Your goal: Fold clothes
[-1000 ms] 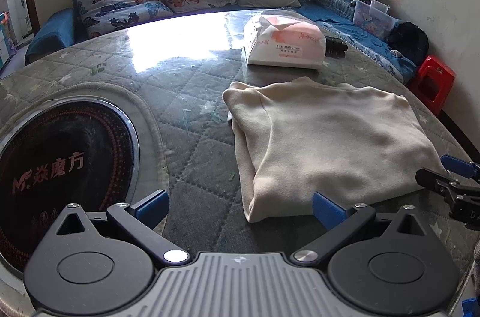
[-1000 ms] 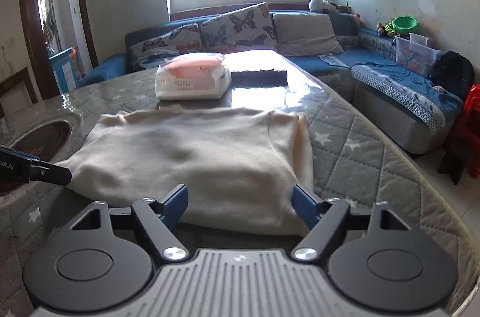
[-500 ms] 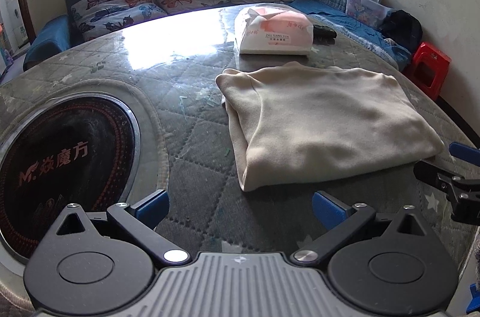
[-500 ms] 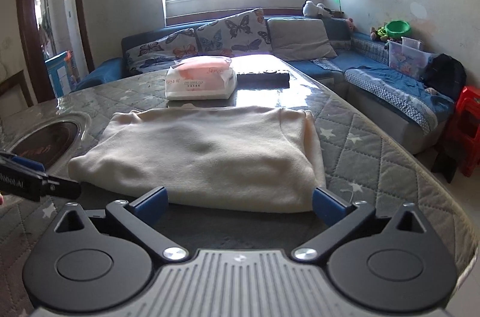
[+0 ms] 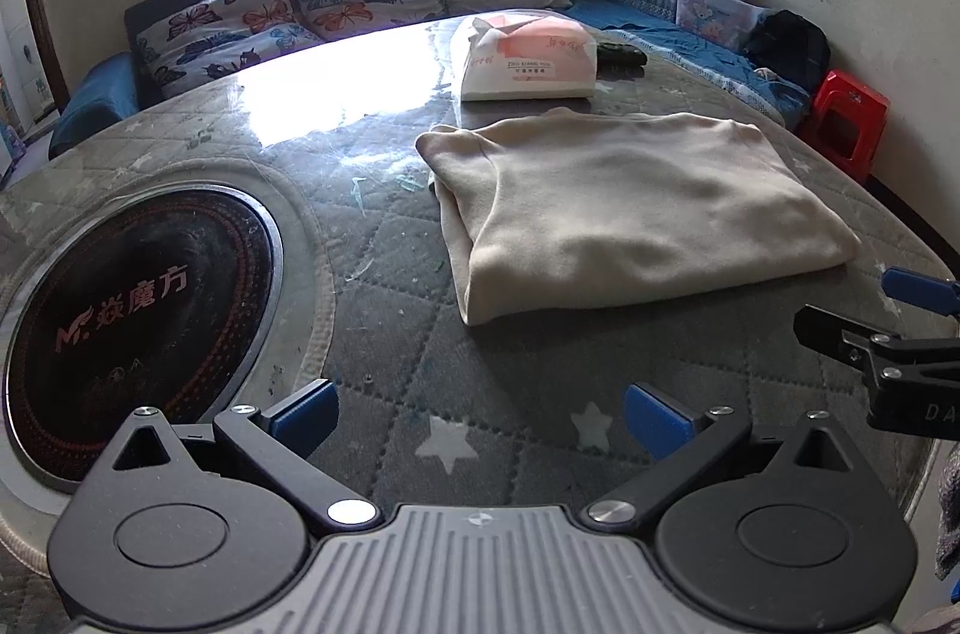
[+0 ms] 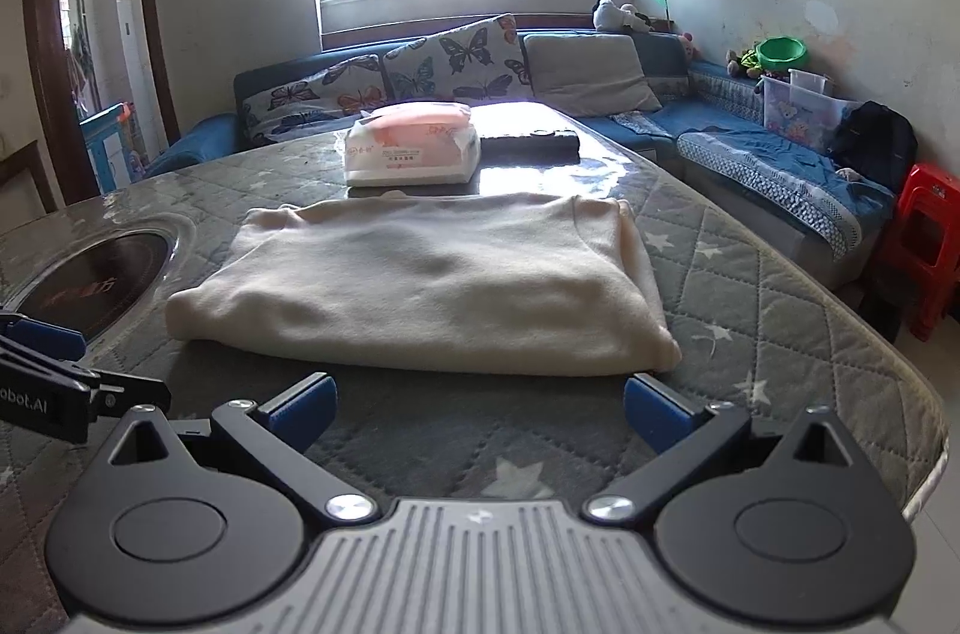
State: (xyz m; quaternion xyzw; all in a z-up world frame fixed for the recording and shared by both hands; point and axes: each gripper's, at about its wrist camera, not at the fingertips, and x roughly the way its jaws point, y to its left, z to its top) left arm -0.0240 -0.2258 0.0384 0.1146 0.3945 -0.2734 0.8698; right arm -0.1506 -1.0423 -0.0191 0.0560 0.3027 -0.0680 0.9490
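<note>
A cream garment (image 5: 624,208) lies folded into a flat rectangle on the quilted grey table (image 5: 384,310), and it shows in the right wrist view as the cream garment (image 6: 432,286). My left gripper (image 5: 480,415) stands open a little short of the garment's near left corner, with only table between its blue pads. My right gripper (image 6: 477,409) is open too, just short of the garment's near edge and not touching it. Each gripper's fingertips show at the edge of the other's view.
A round black hob (image 5: 132,322) is set into the table at the left. Beyond the garment lie a white and pink tissue pack (image 5: 528,58) and a dark remote (image 6: 531,142). A blue sofa (image 6: 750,154) wraps the far side; a red stool (image 6: 933,238) stands at the right.
Both grippers have drawn back from the garment, whose near edge lay between their pads a second ago. The right gripper's jaws have spread wider. The garment lies still.
</note>
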